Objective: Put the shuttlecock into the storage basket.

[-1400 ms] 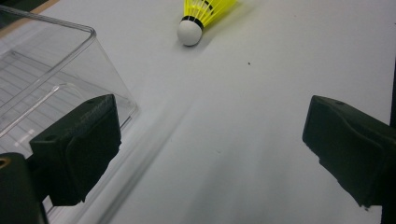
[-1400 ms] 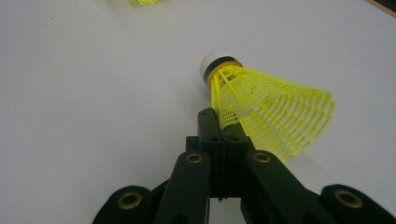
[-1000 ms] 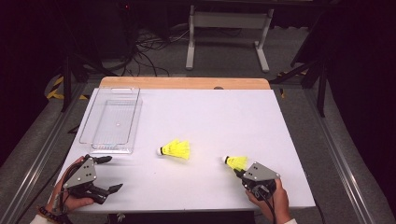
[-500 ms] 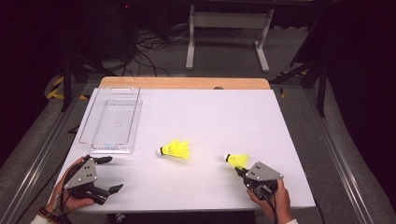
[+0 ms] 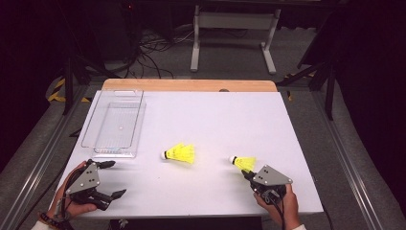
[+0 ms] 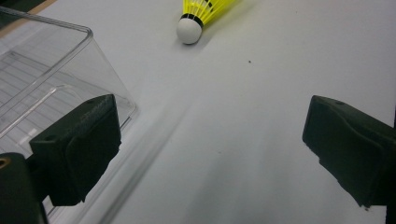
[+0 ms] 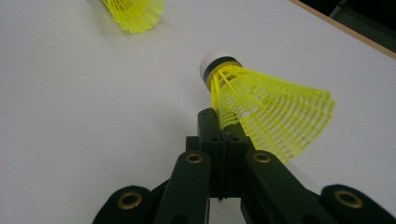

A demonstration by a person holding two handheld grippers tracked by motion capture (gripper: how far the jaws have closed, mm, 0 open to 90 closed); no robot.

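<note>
Two yellow mesh shuttlecocks with white cork tips are on the white table. One shuttlecock (image 5: 179, 153) (image 6: 198, 14) (image 7: 135, 14) lies on its side near the table's middle. The other shuttlecock (image 5: 244, 162) (image 7: 266, 112) sits at the tip of my right gripper (image 5: 246, 173) (image 7: 224, 121), whose jaws are shut on the edge of its skirt, cork pointing left. My left gripper (image 5: 115, 178) (image 6: 210, 144) rests open at the front left, nothing between its jaws, beside the near corner of a clear plastic tray (image 5: 115, 152) (image 6: 46, 70).
The clear tray holds nothing and runs along the table's left side. A wooden strip (image 5: 191, 85) edges the far side of the table. Beyond it are a metal stand (image 5: 234, 28) and cables on the floor.
My right gripper and the shuttlecock in it have shifted slightly to the right. The left gripper and the middle shuttlecock have stayed put.
</note>
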